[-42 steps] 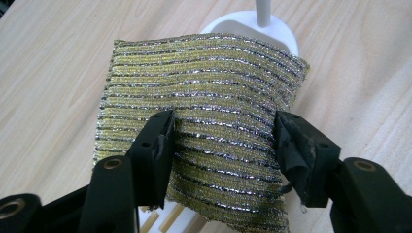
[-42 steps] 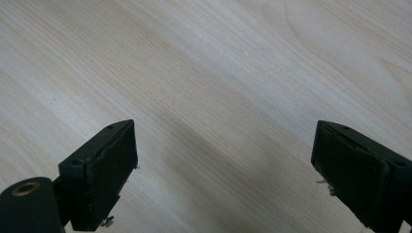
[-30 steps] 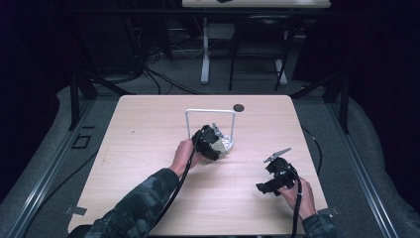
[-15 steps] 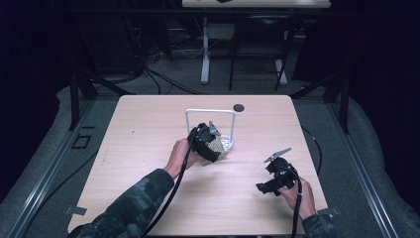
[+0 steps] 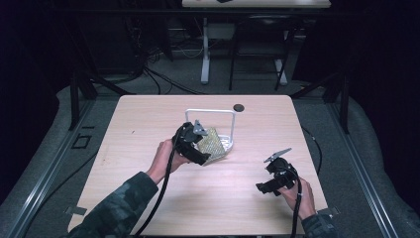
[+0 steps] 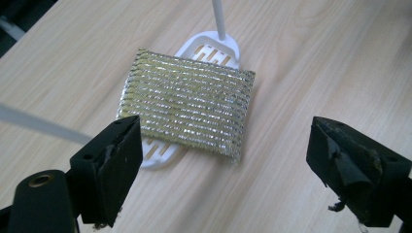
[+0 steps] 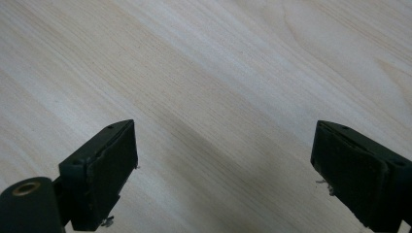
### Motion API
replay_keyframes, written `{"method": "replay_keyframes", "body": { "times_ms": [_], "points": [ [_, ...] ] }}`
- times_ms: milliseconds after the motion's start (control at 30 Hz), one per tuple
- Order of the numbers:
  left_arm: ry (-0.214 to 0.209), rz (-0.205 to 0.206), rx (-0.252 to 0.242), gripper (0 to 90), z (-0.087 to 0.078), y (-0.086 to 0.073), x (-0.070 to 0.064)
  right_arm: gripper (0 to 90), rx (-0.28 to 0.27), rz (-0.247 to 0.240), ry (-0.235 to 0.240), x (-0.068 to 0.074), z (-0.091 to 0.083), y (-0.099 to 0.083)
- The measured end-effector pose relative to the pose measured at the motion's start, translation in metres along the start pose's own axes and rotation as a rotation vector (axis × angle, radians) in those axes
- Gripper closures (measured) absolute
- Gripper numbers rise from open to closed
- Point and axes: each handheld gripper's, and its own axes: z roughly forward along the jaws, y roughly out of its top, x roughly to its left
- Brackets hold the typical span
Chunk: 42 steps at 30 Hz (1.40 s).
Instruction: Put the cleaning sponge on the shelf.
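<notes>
- Right gripper [image 5: 277,173], jaws wide apart, hovers over bare pale wood at the table's [image 5: 148,119] 5 o'clock.
- Left gripper [image 5: 193,144], jaws spread and gripping nothing, sits near centre, just short of the scouring pad [image 6: 189,109].
- The pad lies on a white slotted rack [image 6: 214,46].
- At 12 o'clock, a small dark disc [image 5: 239,107]; beyond, grey floor with cables [image 5: 153,77].

A pale wooden desk [image 5: 148,124] stood on grey carpet [image 5: 376,148] in a dark room; behind it, cables [image 5: 163,82] trailed beneath another white-legged table [image 5: 205,54].
</notes>
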Motion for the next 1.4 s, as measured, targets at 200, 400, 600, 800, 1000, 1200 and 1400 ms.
{"method": "replay_keyframes", "body": {
  "times_ms": [200,400,600,800,1000,1200,1400],
  "points": [
    [0.018,-0.014,0.006,9.7,-0.024,-0.016,0.004,9.0,-0.002,-0.005,-0.006,0.000,0.000,0.000],
    [0.034,-0.047,0.027,7.7,-0.037,-0.042,0.006,9.0,0.004,0.000,-0.002,0.000,0.000,0.000],
    [0.045,-0.100,0.047,5.9,-0.048,-0.073,0.011,8.8,0.003,-0.011,-0.009,0.001,-0.001,0.001],
    [0.067,-0.171,0.055,2.2,-0.055,-0.102,0.016,8.8,0.006,-0.011,-0.007,0.001,0.000,0.001],
    [0.074,-0.236,0.075,0.9,-0.058,-0.131,0.019,8.8,0.002,-0.010,-0.007,0.002,0.000,0.001],
    [0.087,-0.292,0.122,0.3,-0.058,-0.161,0.020,9.0,0.012,-0.012,-0.009,0.002,0.001,0.001],
    [0.101,-0.318,0.157,0.3,-0.050,-0.180,0.022,9.0,0.017,-0.021,-0.015,0.003,0.002,0.001]
  ]
}}
